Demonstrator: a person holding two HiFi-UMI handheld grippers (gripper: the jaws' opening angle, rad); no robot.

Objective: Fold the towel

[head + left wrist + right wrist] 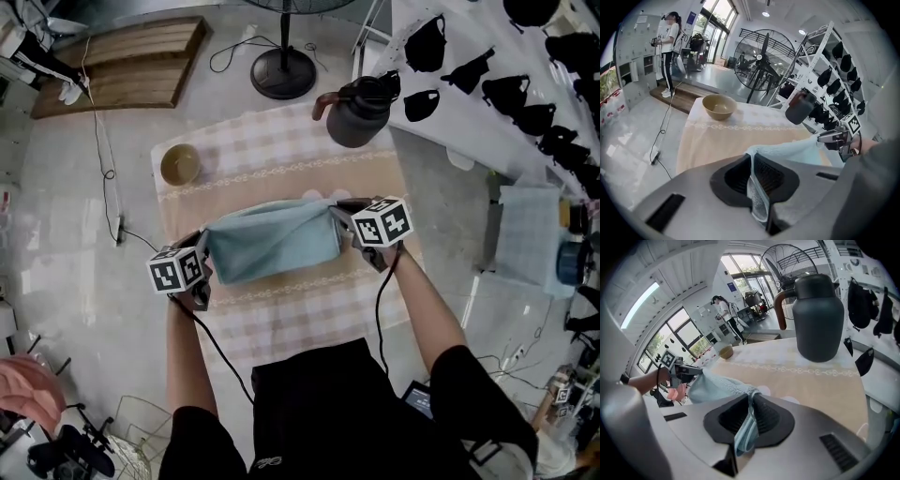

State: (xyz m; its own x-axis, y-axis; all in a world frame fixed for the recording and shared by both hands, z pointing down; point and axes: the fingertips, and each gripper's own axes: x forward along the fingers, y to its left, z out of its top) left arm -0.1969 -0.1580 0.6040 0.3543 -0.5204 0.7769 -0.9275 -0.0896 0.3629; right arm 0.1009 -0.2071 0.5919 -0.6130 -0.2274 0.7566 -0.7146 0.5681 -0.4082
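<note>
Pale-blue terry: the towel (270,239) hangs slack between both tools above the middle of the surface (309,319). The left tool (202,251) is clenched on the towel's 9 o'clock end, the right tool (339,208) on its 3 o'clock end. Risk: each pinch takes only a thin edge, so uneven pull could slip a corner and skew the fold. Open cloth lies at 6 o'clock. Bowl (180,164) at 11 o'clock and jug (361,111) at 1 o'clock limit far-side room.

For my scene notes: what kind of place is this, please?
Probably a workshop or test hall, not a home: a large standing fan, a white rack of dark gear, and a cable across the pale floor.
</note>
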